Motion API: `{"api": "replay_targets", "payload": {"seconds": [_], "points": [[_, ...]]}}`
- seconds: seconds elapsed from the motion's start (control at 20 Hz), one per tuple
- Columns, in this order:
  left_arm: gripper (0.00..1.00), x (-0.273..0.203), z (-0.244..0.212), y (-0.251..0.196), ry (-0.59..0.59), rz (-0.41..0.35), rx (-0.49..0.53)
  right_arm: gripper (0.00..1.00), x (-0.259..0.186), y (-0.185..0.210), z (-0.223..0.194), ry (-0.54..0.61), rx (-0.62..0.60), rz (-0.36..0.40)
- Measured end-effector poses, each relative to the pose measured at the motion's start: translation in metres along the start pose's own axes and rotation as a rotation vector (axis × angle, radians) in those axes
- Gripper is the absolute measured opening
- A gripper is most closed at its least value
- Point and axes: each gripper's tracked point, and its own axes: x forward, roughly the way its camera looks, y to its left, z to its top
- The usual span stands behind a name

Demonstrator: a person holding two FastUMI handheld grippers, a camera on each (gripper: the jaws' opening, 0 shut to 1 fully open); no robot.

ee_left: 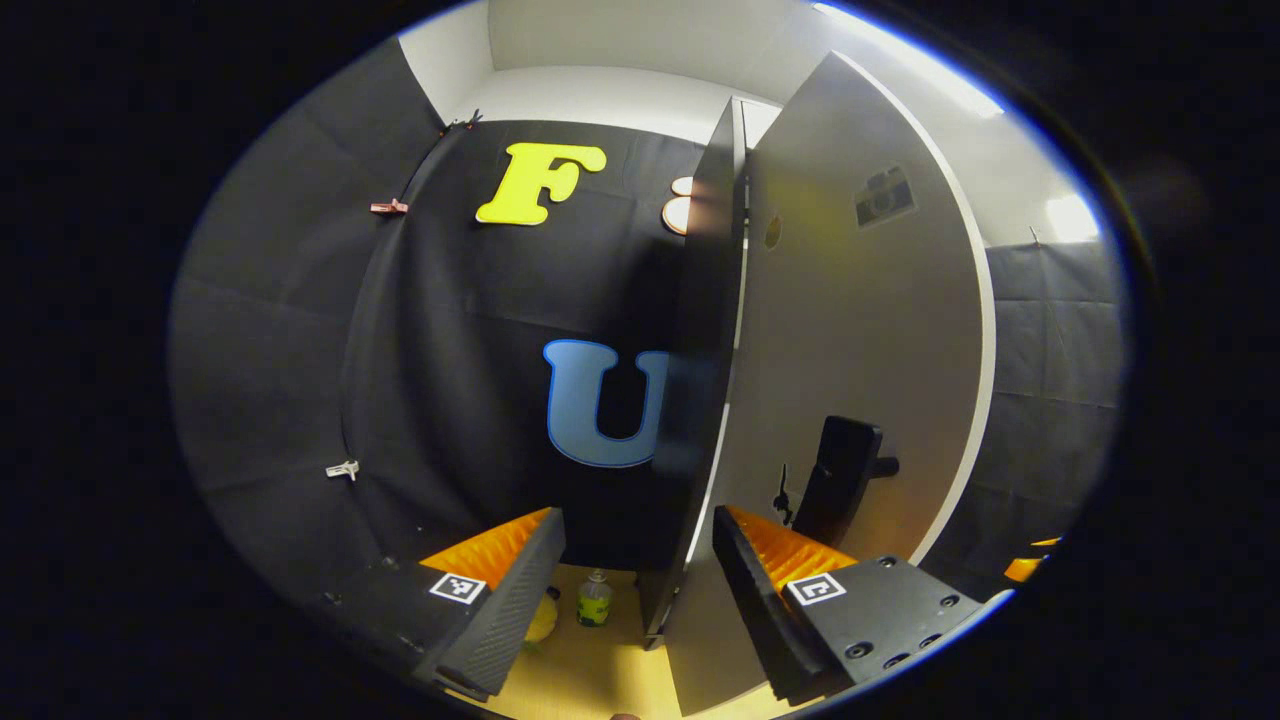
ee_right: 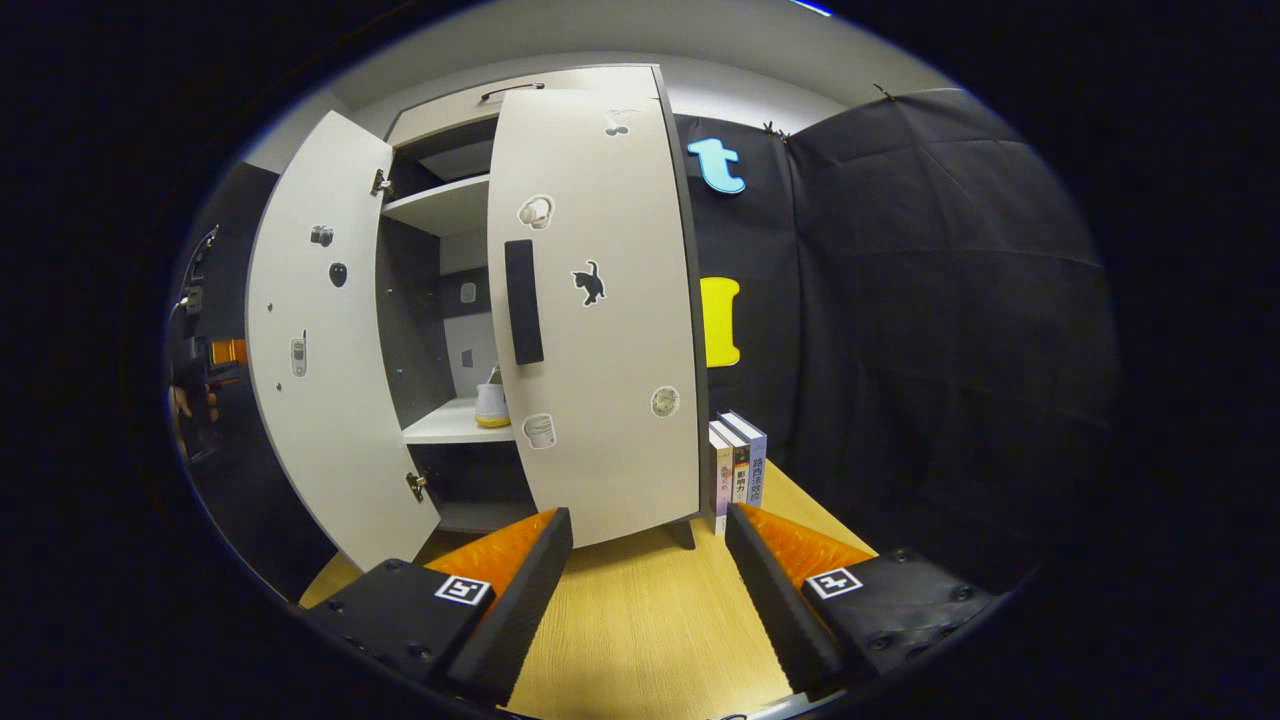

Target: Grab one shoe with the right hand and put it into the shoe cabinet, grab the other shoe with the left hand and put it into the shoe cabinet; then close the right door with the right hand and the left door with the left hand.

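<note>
Shoe cabinet (ee_right: 560,300) on the table (ee_right: 640,620), books (ee_right: 735,470) just right of it — shoe (ee_right: 490,405) on its shelf (ee_right: 455,425)

Cabinet interior (ee_right: 440,330) mostly screened by the right door (ee_right: 600,310), closed or nearly so, and partly by the open left door (ee_right: 330,370). On the shelf (ee_right: 450,425), a pale object with a yellow base (ee_right: 490,405), perhaps a shoe, half hidden behind the door's edge. Stickers on the doors too small to make out. Near the floor's far edge (ee_left: 600,680), a small bottle (ee_left: 594,600), label unreadable. Far-off gripper (ee_right: 210,380) cropped, dim.
</note>
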Motion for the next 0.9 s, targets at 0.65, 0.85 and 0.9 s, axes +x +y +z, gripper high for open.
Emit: {"api": "replay_targets", "payload": {"seconds": [0.65,0.85,0.9], "points": [[0.93,0.038,-0.016,-0.172,0.001,-0.033,0.098,0.99,0.043,-0.066,0.009,0.009,0.032,0.033],[0.95,0.055,-0.032,-0.221,0.004,-0.021,0.084,0.98,0.057,-0.099,0.017,-0.003,0.026,0.035],[0.96,0.051,-0.035,-0.224,-0.009,0.008,0.076,0.98,0.061,-0.106,0.020,-0.009,0.020,0.037]]}}
